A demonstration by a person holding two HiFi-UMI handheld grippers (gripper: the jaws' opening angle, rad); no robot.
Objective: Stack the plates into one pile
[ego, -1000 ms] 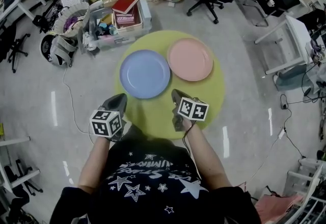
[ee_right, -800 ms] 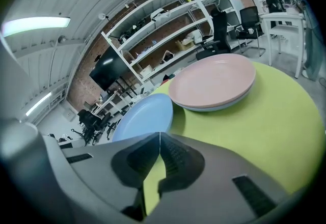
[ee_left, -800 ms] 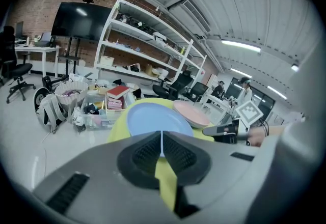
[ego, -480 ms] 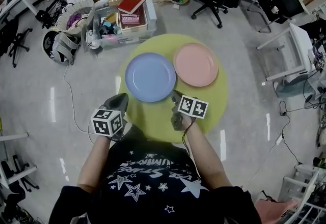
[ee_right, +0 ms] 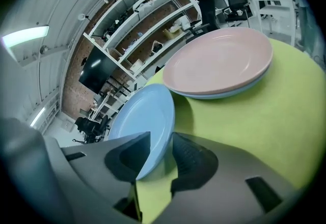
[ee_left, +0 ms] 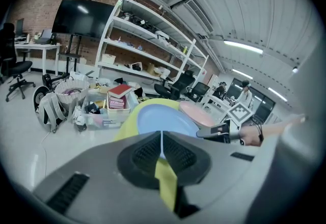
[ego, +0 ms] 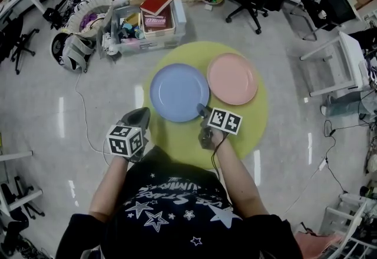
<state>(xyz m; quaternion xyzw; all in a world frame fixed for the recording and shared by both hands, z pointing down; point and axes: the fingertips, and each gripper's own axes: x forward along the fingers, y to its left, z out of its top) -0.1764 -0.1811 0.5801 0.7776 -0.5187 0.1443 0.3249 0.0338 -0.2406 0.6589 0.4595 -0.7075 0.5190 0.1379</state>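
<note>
Between the jaws of the right hand-held gripper [ee_right: 160, 137] sits the near rim of the blue plate [ego: 178, 92]. The jaws are opening; neither pad presses on the rim. The plate lies flat on the round yellow-green worktop [ego: 184, 141], stretching ahead and to the left of this gripper. Ahead and to its right lies the pink plate [ego: 232, 79], just beside the blue plate, rims close; contact cannot be told. Well to the left, level with the right one, the left hand-held gripper [ego: 140, 113] hangs at the worktop's edge, jaws together, nothing between them. Blue plate lies ahead and to its right. Plates not yet stacked.
</note>
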